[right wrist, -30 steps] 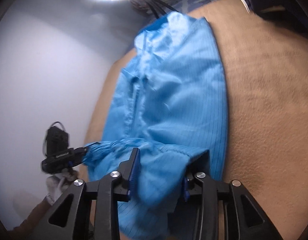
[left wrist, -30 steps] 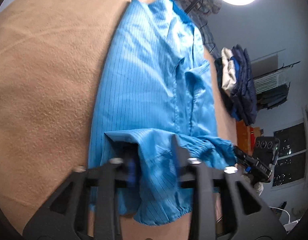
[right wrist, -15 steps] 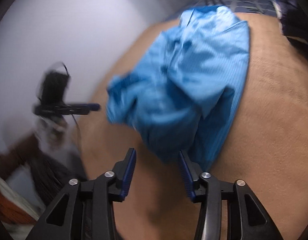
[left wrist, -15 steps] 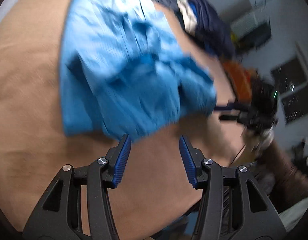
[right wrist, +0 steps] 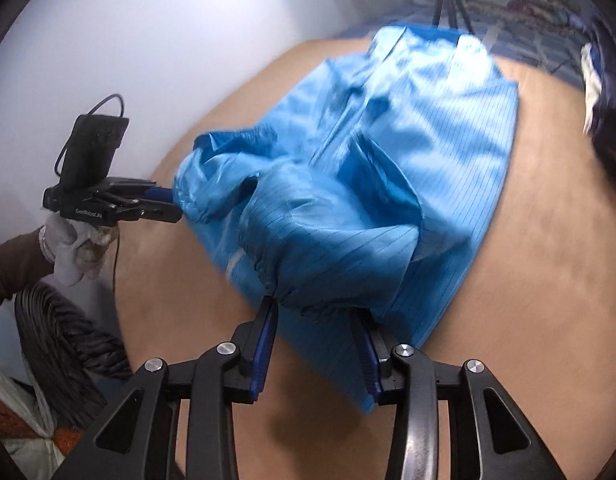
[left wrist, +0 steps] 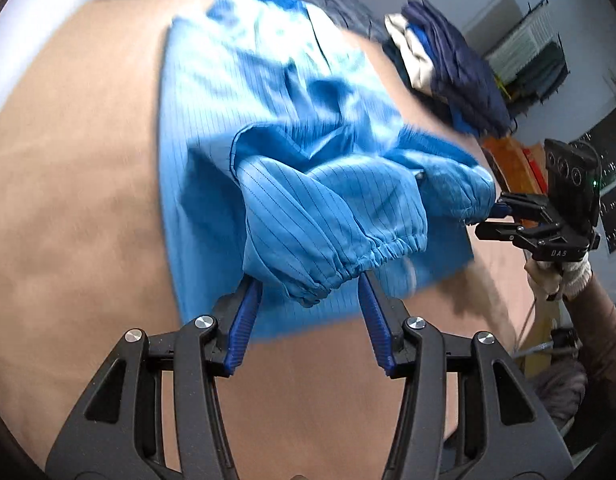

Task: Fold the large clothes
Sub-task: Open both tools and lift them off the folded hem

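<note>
A large blue pinstriped garment (left wrist: 268,128) lies on a tan blanket-covered surface (left wrist: 68,200); it also shows in the right wrist view (right wrist: 407,152). Two elastic-cuffed sleeves are folded over its near end. My left gripper (left wrist: 308,300) is open, with one cuffed sleeve (left wrist: 339,236) lying between and just beyond its blue pads. My right gripper (right wrist: 315,320) is open too, with the other cuffed sleeve (right wrist: 327,256) at its fingertips. Each gripper shows in the other's view, the right one (left wrist: 503,216) and the left one (right wrist: 164,204), at the garment's side edges.
A pile of dark and white clothes (left wrist: 447,68) sits at the far right of the surface. A grey wall (right wrist: 128,40) is on the left side. A dark ribbed item (right wrist: 68,332) lies off the near left edge.
A second ago both grippers were closed around the garment's folded hem. They let go, pulled back, and now sit open at the cuffed sleeves lying on the garment.
</note>
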A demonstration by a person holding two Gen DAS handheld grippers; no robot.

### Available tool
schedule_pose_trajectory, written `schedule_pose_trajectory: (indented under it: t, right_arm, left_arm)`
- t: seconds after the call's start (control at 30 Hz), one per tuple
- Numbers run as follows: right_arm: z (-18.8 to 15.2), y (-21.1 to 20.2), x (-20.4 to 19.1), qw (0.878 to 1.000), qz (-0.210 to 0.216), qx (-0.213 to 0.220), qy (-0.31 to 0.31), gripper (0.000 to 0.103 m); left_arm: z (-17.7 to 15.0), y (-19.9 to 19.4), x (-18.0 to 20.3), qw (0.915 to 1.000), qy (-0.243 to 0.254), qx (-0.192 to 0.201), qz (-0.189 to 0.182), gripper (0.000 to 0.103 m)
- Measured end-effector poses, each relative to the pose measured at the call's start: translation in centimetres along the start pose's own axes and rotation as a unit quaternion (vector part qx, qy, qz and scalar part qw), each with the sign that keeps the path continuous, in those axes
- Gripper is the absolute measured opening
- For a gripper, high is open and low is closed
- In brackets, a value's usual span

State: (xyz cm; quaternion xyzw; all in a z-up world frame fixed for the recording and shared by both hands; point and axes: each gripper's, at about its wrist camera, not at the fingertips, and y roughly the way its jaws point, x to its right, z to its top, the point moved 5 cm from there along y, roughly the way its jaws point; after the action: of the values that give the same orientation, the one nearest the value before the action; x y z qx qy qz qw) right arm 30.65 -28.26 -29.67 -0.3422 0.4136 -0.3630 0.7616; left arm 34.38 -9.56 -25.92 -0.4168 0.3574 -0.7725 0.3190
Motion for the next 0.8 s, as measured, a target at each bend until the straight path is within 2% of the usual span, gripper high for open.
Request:
schedule_pose_trajectory:
  t: [0.23,0.33,0.4,0.47,0.53,0.63,0.73,0.8]
  right_arm:
    - [6.2,1.3,2.3,0.998,-0.056,0.036,-0.002,0.04]
    - [9.2,2.0,3.9,0.994,-0.081,0.066,0.023,0.04]
    - [10.3,1.6,5.1,0.99,-0.097,0.085,0.051,0.041]
    - [9.9,0.8,5.8,0.989,-0.08,0.101,0.078,0.042]
    - [8.0,-0.2,6.7,0.986,-0.068,0.111,0.101,0.045]
    - [4.4,-0.8,8.4,0.981,-0.047,0.111,0.154,0.048]
    - [0.9,-0.7,10.0,0.97,0.002,0.113,0.216,0.046]
    - [-0.2,-0.5,10.5,0.967,0.013,0.11,0.231,0.043]
  left_arm:
    - [6.1,0.0,-1.4,0.9977,-0.01,0.063,0.021,0.051]
    - [8.3,0.8,-1.9,0.9951,-0.022,0.088,0.039,0.051]
    - [8.5,0.7,-3.3,0.9947,-0.042,0.088,0.032,0.051]
    - [7.8,0.7,-4.8,0.9949,-0.049,0.082,0.034,0.051]
    - [6.7,1.1,-6.8,0.9949,-0.06,0.068,0.044,0.051]
    - [5.4,2.4,-8.4,0.9946,-0.087,0.051,0.025,0.051]
    - [5.1,3.2,-8.6,0.9952,-0.081,0.048,0.024,0.051]
    - [5.1,3.7,-8.4,0.9962,-0.073,0.043,0.022,0.051]
